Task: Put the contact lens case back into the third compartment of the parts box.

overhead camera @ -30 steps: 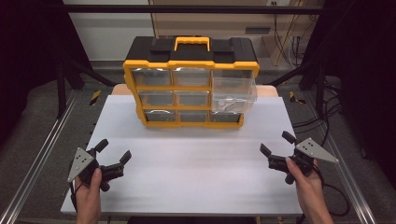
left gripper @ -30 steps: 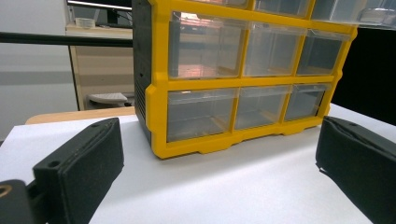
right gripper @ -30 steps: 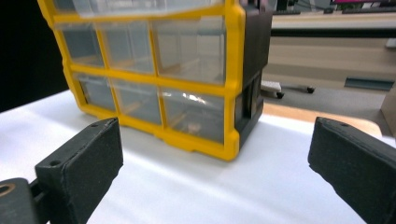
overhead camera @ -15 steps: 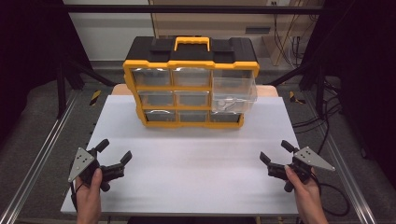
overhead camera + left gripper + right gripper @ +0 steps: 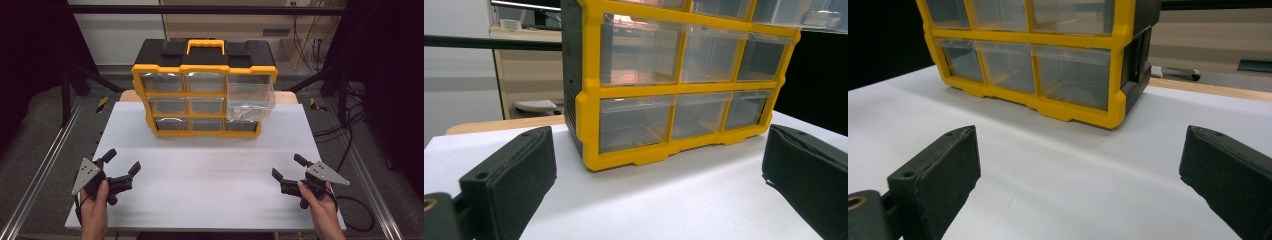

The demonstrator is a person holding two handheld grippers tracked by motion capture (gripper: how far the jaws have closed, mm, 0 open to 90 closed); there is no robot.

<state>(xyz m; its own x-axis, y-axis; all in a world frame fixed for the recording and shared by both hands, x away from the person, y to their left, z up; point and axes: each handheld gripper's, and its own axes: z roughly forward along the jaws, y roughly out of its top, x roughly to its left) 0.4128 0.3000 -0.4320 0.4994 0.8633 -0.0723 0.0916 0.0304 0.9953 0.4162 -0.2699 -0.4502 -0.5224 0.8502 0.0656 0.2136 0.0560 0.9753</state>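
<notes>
One drawer cabinet (image 5: 204, 90), yellow frame, nine clear drawers in three rows of three, at 12 o'clock on the counter (image 5: 210, 170). One drawer (image 5: 250, 100) at its right sticks out. Two tongs: left tongs (image 5: 121, 165) at 8 o'clock, right tongs (image 5: 289, 167) at 4 o'clock, both spread, empty, near front edge. Bare counter between.

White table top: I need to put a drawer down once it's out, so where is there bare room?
The wide strip of table between the left gripper and right gripper, in front of the organizer, is bare. Narrower margins flank the organizer. Its right side is tighter, where the pulled-out drawer overhangs.
</notes>
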